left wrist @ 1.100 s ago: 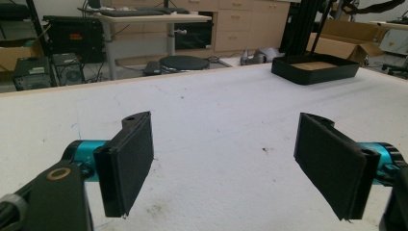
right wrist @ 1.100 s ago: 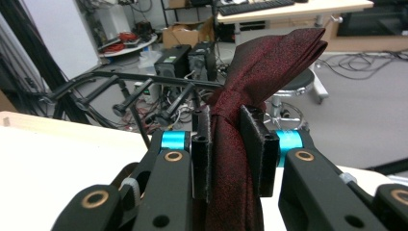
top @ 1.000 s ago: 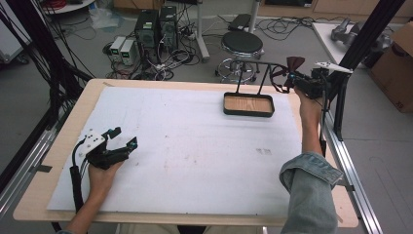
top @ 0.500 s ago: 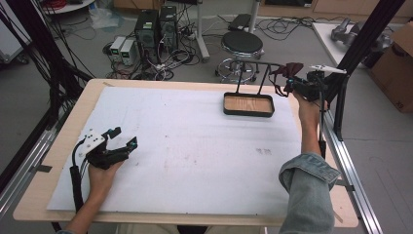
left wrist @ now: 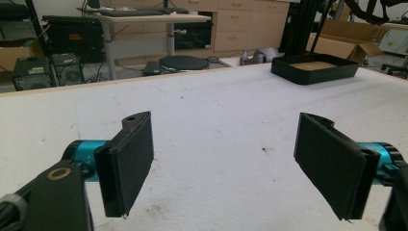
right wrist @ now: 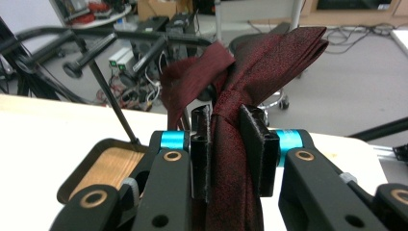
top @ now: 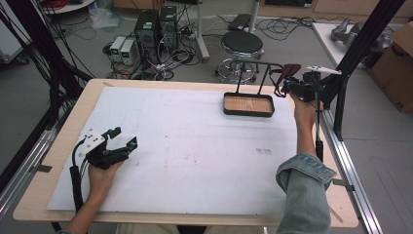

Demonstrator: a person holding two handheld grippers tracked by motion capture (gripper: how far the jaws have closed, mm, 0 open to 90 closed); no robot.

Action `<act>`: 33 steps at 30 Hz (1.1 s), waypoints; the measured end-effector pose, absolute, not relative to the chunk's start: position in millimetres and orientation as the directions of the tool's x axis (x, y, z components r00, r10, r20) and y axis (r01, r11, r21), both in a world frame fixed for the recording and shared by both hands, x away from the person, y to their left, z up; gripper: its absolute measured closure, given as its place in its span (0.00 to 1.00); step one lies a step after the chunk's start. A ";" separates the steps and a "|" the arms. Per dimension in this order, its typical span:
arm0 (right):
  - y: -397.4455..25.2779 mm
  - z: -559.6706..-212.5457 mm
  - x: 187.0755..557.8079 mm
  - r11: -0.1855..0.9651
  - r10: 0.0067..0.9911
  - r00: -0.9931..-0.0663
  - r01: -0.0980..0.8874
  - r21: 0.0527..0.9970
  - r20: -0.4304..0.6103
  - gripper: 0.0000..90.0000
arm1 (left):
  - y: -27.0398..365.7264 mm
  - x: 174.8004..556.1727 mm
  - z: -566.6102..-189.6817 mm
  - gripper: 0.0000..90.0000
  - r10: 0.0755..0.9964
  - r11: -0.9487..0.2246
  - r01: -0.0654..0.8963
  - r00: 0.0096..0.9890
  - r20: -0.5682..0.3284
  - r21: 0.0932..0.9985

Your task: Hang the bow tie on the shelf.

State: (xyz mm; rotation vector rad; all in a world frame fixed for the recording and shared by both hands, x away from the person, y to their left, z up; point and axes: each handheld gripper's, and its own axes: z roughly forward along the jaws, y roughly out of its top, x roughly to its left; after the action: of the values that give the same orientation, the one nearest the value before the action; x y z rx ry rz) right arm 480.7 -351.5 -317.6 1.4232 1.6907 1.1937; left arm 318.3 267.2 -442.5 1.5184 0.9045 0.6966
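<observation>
A dark red necktie [right wrist: 250,62] is folded and pinched between the jaws of my right gripper [right wrist: 227,144], which is shut on it. In the high view the right gripper [top: 292,84] holds the tie [top: 288,73] up at the far right of the table, level with the end of a black metal rack [top: 258,66]. The rack rises from a black tray [top: 248,105] with a wooden bottom. My left gripper [top: 122,139] rests on the white sheet near the left front, open, with nothing between its pads [left wrist: 127,161].
A white sheet [top: 195,146] covers most of the wooden table. Behind the table stand a round stool [top: 242,44], computer towers [top: 156,29] and tangled cables. Black frame posts [top: 358,44] rise at the right edge, close to my right gripper. A cardboard box [top: 397,63] sits farther right.
My right gripper has carried the tie a little to the left, closer to the rack's end. The left gripper has stayed where it was.
</observation>
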 end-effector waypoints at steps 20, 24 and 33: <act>-353.0 -309.8 481.8 0.003 0.971 -0.228 0.302 0.953 0.069 0.82 | 267.1 318.1 -442.4 0.24 0.851 -0.025 0.158 0.522 -0.062 0.987; -351.4 -305.8 481.7 -0.030 0.962 -0.259 0.224 0.974 0.089 0.82 | 267.2 318.3 -442.5 0.24 0.850 -0.023 0.158 0.523 -0.064 0.987; -357.1 -312.0 488.4 -0.028 0.972 -0.220 0.245 0.969 0.084 0.82 | 267.2 318.2 -442.5 0.24 0.849 -0.022 0.158 0.524 -0.065 0.987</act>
State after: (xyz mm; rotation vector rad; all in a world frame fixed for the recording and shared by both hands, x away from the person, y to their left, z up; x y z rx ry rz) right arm 488.4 -357.1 -312.0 1.3138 1.5381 1.2992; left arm 318.2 267.2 -442.5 1.5191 0.9045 0.6934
